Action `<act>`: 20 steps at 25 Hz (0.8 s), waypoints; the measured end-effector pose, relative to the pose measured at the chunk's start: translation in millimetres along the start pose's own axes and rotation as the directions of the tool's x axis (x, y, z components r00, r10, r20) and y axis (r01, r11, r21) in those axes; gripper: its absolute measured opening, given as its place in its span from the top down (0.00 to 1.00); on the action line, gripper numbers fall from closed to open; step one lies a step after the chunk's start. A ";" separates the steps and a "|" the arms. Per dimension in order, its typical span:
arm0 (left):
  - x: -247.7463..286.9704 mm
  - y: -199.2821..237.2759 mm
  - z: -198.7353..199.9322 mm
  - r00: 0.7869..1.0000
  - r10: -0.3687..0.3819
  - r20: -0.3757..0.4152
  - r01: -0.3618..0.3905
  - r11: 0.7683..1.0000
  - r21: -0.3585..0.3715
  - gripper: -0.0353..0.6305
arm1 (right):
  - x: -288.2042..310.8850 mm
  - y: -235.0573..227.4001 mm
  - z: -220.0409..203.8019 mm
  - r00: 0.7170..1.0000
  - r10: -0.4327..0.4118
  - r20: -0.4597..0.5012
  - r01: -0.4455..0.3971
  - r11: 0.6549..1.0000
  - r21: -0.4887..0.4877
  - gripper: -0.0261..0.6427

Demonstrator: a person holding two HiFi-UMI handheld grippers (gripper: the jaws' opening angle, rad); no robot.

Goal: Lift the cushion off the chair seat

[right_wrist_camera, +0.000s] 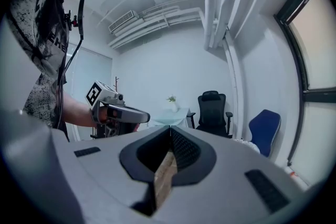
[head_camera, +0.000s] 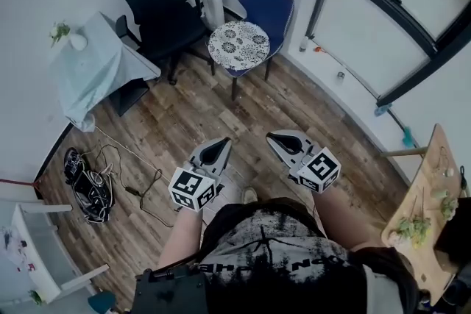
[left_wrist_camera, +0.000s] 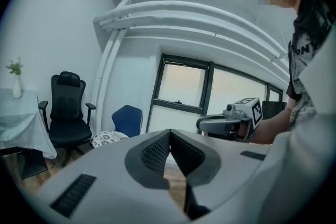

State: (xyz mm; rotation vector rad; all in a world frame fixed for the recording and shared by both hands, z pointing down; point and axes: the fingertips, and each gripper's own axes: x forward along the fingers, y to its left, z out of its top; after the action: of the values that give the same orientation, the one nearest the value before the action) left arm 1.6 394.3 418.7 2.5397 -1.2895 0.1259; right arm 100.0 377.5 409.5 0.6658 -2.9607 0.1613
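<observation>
A round white cushion [head_camera: 238, 45] with a dark floral pattern lies on the seat of a blue chair [head_camera: 269, 4] by the far wall. Both grippers hang over the wood floor, well short of the chair and pointing toward it. My left gripper [head_camera: 224, 143] is shut with nothing in it, and so is my right gripper [head_camera: 271, 137]. In the left gripper view the shut tips [left_wrist_camera: 169, 132] sit below the blue chair [left_wrist_camera: 127, 119] and cushion [left_wrist_camera: 108, 138], which are far off at the left. In the right gripper view the blue chair [right_wrist_camera: 264, 128] stands at the right, beyond the shut tips [right_wrist_camera: 170, 128].
A black office chair [head_camera: 158, 0] stands left of the blue chair. A table under a pale cloth [head_camera: 99, 70] holds a small vase [head_camera: 75, 41]. A bag and cables [head_camera: 88, 187] lie on the floor at the left. A wooden shelf [head_camera: 423, 202] with plants is at the right.
</observation>
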 end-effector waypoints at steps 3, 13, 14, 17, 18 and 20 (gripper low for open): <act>6.9 22.1 -2.9 1.000 -0.010 -0.013 0.010 1.000 0.000 0.93 | 20.0 -11.3 -7.1 1.000 -0.012 -0.012 0.012 1.000 0.017 0.94; 29.0 65.9 -0.9 1.000 -0.021 -0.017 0.020 0.999 -0.045 0.93 | 58.6 -45.8 1.6 0.999 -0.027 -0.040 0.028 0.999 0.025 0.94; 32.8 69.0 -1.7 1.000 -0.020 -0.019 0.019 0.999 -0.048 0.93 | 61.0 -51.6 2.4 0.999 -0.029 -0.039 0.031 0.999 0.032 0.94; 48.5 78.4 -6.4 0.999 -0.015 -0.032 0.014 0.998 -0.058 0.93 | 68.5 -71.6 0.4 0.999 -0.029 -0.039 0.031 0.998 0.045 0.94; 55.1 81.9 -8.1 0.999 -0.011 -0.036 0.009 0.998 -0.059 0.93 | 71.2 -79.5 -1.4 0.999 -0.026 -0.040 0.028 0.998 0.048 0.94; 69.8 89.2 -9.6 0.999 -0.001 -0.042 -0.001 0.998 -0.062 0.93 | 76.7 -96.9 -3.8 0.999 -0.019 -0.041 0.021 0.998 0.052 0.94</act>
State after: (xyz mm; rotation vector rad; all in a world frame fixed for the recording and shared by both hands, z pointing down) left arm -27.9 293.2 461.6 2.4716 -1.2577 0.1366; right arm 73.1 258.6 430.5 0.6903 -2.9192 0.2487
